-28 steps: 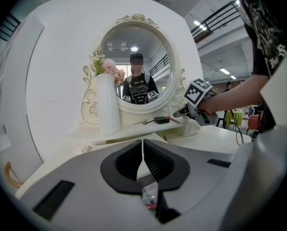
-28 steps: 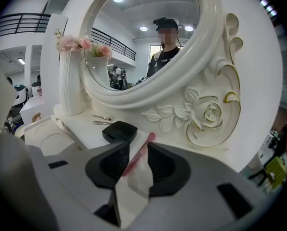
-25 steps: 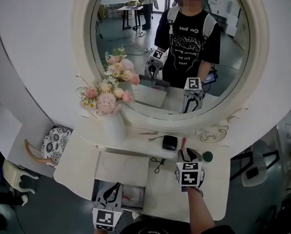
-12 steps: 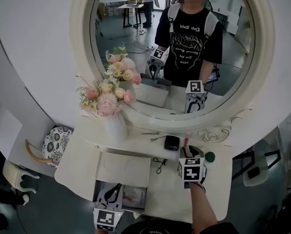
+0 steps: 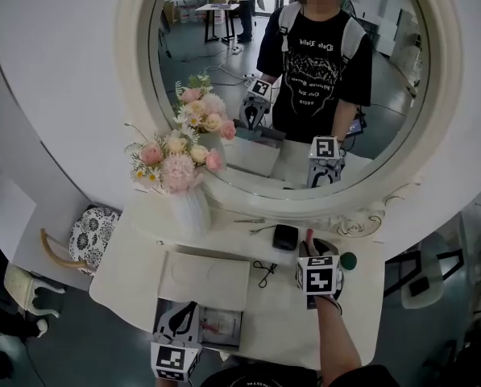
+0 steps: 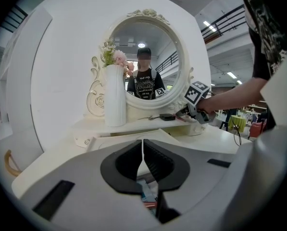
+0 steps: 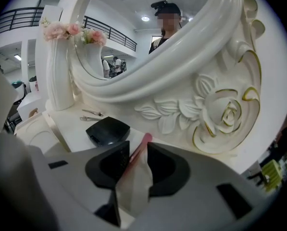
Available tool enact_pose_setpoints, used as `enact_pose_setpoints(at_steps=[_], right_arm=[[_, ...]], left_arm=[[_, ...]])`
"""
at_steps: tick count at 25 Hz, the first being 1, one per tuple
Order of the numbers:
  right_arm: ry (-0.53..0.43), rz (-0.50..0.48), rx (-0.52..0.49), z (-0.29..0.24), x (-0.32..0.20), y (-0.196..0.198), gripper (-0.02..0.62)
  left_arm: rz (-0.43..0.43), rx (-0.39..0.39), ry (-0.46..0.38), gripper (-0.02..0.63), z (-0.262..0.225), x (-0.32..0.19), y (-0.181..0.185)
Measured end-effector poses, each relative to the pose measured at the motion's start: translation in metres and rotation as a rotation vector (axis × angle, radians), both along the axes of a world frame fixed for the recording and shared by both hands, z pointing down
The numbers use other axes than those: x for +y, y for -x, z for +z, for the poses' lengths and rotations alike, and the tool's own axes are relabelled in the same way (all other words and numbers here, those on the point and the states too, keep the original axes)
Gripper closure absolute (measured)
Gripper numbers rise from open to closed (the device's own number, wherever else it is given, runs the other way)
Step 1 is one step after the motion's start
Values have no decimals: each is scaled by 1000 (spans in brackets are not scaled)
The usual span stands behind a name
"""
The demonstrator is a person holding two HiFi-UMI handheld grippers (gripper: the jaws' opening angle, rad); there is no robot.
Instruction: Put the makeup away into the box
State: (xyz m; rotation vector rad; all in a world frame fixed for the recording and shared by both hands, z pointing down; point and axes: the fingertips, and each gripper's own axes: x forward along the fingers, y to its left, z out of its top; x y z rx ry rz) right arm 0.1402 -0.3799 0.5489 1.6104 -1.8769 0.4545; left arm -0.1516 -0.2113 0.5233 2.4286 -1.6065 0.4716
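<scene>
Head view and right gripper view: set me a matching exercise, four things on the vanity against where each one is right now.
Things:
1. black compact
2. white vase
3. pink makeup stick
4. small green round thing

Places:
A. between the jaws of the right gripper
B. to the right of the right gripper, apart from it
C. by the lower left rim of the mirror, holding flowers
D. lying flat just left of the right gripper's jaws

Pairs: 1-D, 2-C, 3-A, 4-B.
</scene>
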Motion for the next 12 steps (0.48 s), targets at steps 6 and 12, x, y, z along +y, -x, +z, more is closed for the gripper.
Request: enact_pose_setpoints(at_steps=[6,12], right_arm=[[44,10,-11,9,1,2,474],[48,26,-27,9,0,0,474]], left_arm=[[11,-9,-8,583,-5,-6,1],[5,-18,-8,583,-6,-10,7]])
